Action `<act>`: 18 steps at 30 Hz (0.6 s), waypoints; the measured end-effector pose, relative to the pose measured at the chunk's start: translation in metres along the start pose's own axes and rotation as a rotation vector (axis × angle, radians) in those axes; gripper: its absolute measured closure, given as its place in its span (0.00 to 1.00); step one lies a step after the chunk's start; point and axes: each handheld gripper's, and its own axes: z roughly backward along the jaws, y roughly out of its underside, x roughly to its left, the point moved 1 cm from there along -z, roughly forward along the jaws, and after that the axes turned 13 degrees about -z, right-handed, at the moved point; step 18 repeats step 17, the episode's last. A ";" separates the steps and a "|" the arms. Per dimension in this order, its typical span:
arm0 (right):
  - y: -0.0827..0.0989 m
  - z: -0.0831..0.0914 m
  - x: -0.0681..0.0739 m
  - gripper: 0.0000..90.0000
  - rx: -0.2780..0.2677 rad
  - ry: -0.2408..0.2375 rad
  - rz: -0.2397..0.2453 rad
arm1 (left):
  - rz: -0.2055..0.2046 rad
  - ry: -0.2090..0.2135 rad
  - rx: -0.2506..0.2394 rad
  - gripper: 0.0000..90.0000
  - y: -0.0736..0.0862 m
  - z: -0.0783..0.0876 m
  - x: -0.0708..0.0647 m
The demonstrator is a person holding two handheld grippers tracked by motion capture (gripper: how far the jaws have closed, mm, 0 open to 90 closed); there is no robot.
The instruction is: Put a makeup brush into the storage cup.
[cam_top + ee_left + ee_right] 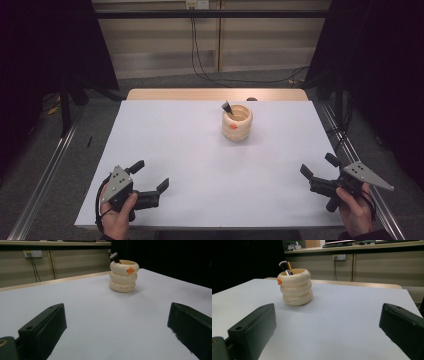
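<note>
Both grippers sit low at the near edge of the white table (190, 165), one in each hand, and nothing is in either of them. The left gripper (151, 176) is at the near left corner, jaws spread wide apart, angled in toward the middle of the table; the left hand (119, 216) wraps its grip from below. Over on the other side the right gripper (320, 166) sits near the right edge, jaws just as wide, the right hand (354, 210) behind it. And there is the thing they both face: a cream pen holder (237, 123) shaped like three stacked rings, standing upright toward the far side of the table, a little right of centre, well apart from both grippers. An orange beak-like mark (130, 270) sits on its top ring. A dark-tipped brush (227, 108) pokes out of the holder, leaning to the holder's left in the high view. From the left gripper view the holder (123, 276) stands beyond the open jaws, up and right of centre; from the right gripper view it (296, 287) stands to the upper left, with a slim orange stick (290, 268) beside the brush (284, 266) inside it.
</note>
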 end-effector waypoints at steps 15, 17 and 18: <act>0.002 -0.001 0.000 0.00 0.018 -0.003 0.002 | 0.008 -0.010 -0.003 0.02 0.000 0.001 0.001; 0.002 -0.001 0.000 0.00 0.023 -0.005 -0.003 | 0.009 -0.006 -0.003 0.02 0.001 0.001 0.001; 0.002 -0.001 0.000 0.00 0.023 -0.005 -0.003 | 0.009 -0.006 -0.003 0.02 0.001 0.001 0.001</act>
